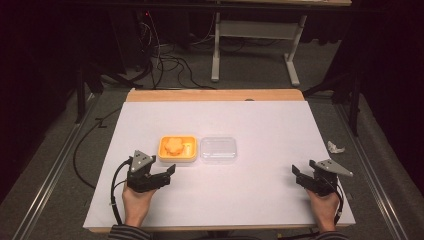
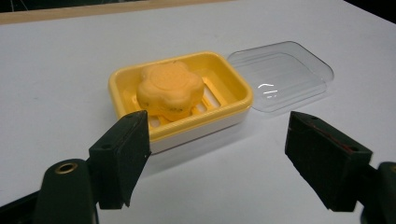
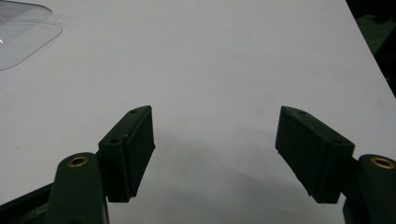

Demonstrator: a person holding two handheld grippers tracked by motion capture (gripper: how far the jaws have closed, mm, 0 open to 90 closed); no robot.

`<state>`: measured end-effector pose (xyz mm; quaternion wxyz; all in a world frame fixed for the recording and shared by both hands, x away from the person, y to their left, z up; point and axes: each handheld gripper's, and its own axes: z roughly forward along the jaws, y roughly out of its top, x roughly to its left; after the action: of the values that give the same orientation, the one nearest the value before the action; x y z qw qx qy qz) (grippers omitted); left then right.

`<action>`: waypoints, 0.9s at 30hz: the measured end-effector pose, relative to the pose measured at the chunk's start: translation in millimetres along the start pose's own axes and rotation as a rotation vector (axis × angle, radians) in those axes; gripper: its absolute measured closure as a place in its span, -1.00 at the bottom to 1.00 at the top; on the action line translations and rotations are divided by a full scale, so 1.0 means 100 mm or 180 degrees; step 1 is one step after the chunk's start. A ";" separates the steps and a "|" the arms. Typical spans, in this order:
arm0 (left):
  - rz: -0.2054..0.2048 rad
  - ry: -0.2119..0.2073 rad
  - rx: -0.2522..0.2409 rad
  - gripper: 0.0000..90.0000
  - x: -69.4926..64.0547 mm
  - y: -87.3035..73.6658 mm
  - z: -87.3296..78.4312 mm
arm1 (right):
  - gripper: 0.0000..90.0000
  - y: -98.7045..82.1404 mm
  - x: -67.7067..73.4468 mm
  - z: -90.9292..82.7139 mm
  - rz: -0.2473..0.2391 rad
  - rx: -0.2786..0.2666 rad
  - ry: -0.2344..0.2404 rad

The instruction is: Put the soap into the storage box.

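the white surface is widest before me. my left gripper sits released, jaws spread, just short of the yellow soap dish, which holds an orange flower-shaped soap. the clear lid lies touching the dish's side. my right gripper rests released, well apart. i can read no writing anywhere.

Legible text, labels, brands, numbers, signs: I find none. The soap carries a faint embossed pattern on its top face, too soft for me to read as letters. The yellow dish and the clear lid are unmarked where I see them.
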<state>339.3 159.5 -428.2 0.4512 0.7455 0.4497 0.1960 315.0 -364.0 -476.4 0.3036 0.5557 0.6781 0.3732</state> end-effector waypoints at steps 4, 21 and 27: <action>0.0003 -0.0007 0.0018 -0.49 -0.01 -0.02 0.02 | -0.37 0.00 0.00 0.00 0.0003 0.0008 -0.0001; -0.0047 -0.0013 0.0076 -0.50 -0.03 -0.12 0.10 | -0.37 0.00 0.00 0.01 -0.0012 0.0012 -0.0007; -0.0038 -0.0009 0.0116 -0.50 -0.04 -0.15 0.15 | -0.37 0.00 0.00 0.00 -0.0014 0.0009 -0.0010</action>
<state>340.3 151.9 -447.7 0.4393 0.7512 0.4569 0.1840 315.5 -363.8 -476.5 0.3046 0.5552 0.6794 0.3707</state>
